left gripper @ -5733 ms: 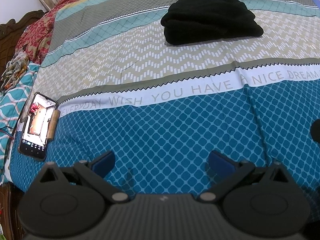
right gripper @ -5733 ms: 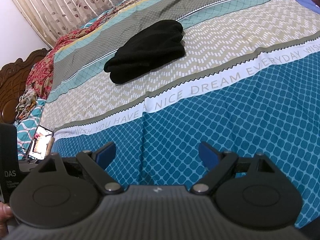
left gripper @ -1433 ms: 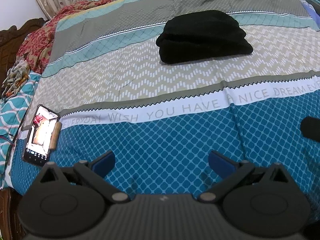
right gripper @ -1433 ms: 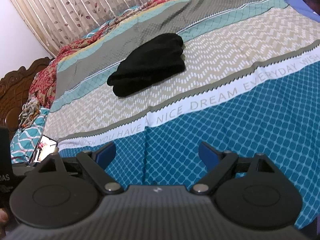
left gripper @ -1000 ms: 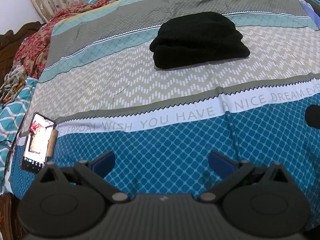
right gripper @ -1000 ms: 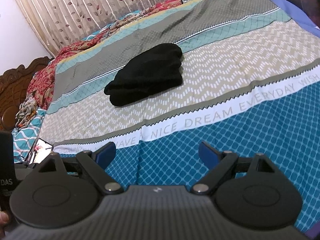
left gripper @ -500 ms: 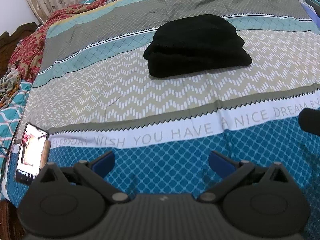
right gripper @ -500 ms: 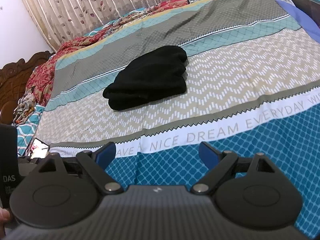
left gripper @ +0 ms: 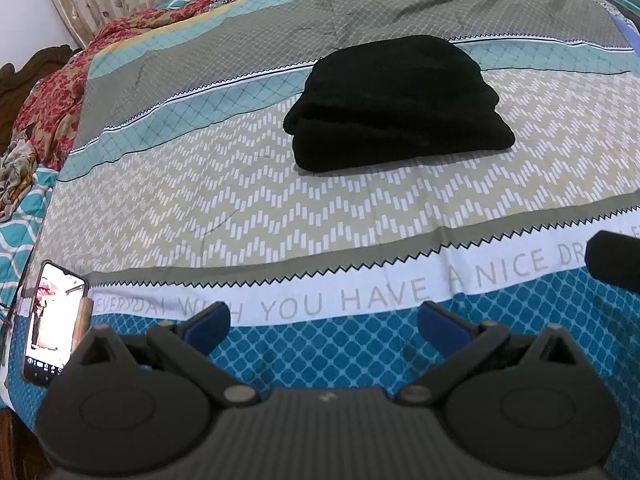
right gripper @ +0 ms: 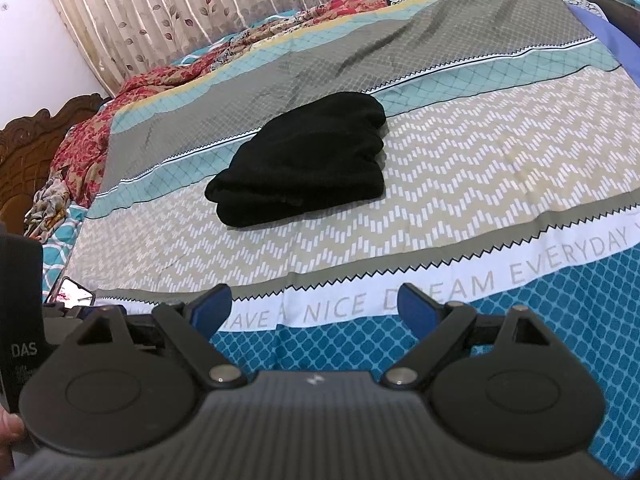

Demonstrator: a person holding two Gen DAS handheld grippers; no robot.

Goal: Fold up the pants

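Two hand-held grippers in play here, and neither has hold of anything. The left hand-held gripper [left gripper: 324, 322] has its blue pads spread wide with only bedsheet showing between them, and the right hand-held gripper [right gripper: 316, 306] is spread just as wide, also empty. Both hang over the near blue-diamond part of the bedsheet [left gripper: 200, 208], about at the white band with the printed lettering.

The pants [left gripper: 396, 104] are black and sit as a thick folded bundle further up the bed, well apart from both grippers. They lie across the border between the beige zigzag stripe and the teal stripe. From the left wrist view the bundle's long axis runs pretty much side to side, parallel to the stripes, with the stacked fold edges facing the camera and the rounded top toward the far side. From the right wrist view the pants [right gripper: 304, 160] look angled, the lower end toward the left and the higher end up and to the right.

Over on the left edge of the bed a phone [left gripper: 54, 328] lies with its screen lit. Rumpled red floral bedding [right gripper: 80, 144] is bunched up beside a carved wooden headboard [right gripper: 24, 148], and a leaf-print curtain [right gripper: 160, 12] hangs behind the bed.
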